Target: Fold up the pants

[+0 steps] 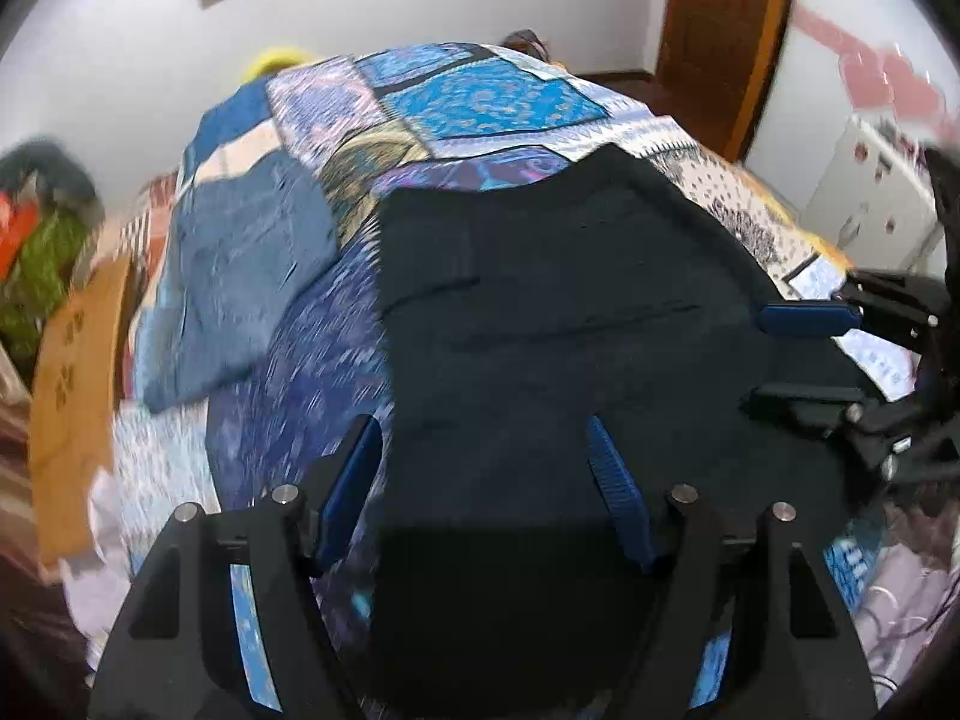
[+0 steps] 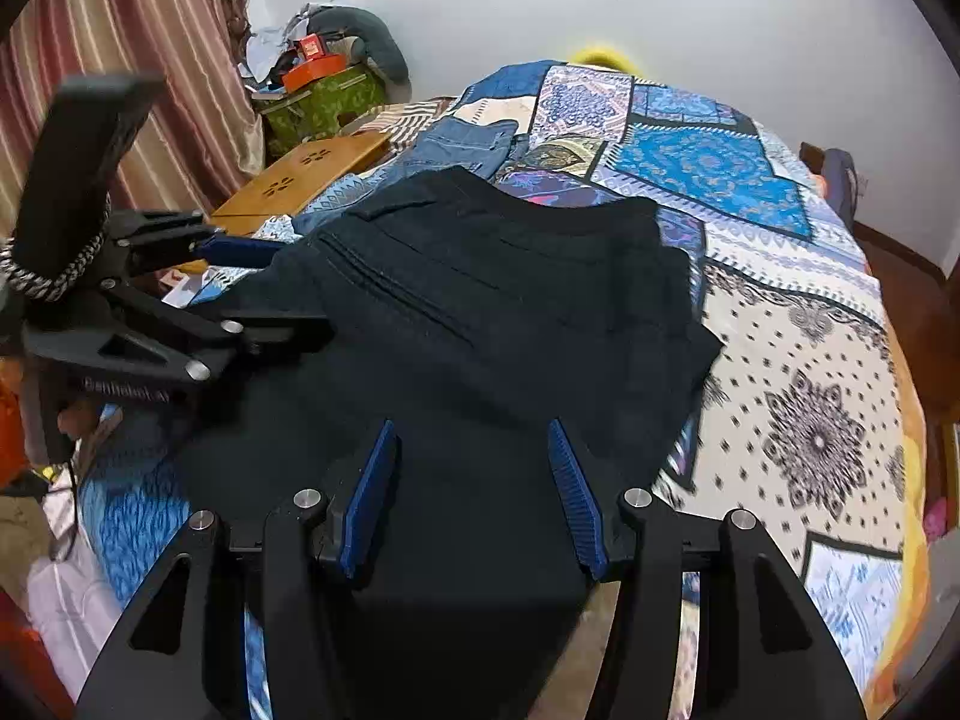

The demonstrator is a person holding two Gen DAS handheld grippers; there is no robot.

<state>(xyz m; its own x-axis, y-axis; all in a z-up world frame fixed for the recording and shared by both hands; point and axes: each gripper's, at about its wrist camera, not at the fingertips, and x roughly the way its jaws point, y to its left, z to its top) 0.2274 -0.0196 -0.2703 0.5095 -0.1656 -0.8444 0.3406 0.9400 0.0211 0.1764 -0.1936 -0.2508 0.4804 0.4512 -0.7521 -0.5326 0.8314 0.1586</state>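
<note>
- Clearly the black pants [image 1: 570, 312] are soft, limp cloth, light enough to lift yet likely to sag and slide out of shape; they lie flattened on the patterned bedspread [image 2: 798, 372], spread out just ahead of and under both tools
- Best hold, I judge, is a pinch on the doubled near edge or an outer corner, taking all layers at once so the fold travels together
- Left gripper [image 1: 486, 480] tilts steeply down over the near part of the cloth, its blue pads [image 1: 354, 480] standing wide apart and pressing on nothing
- Right gripper [image 2: 474, 486] points down likewise, jaws about half apart, cloth below them but not pinched
- Each tool sits just beside the other, one at either side of the pants
- Blue jeans [image 2: 468, 147] lie farther off, beyond the black cloth
</note>
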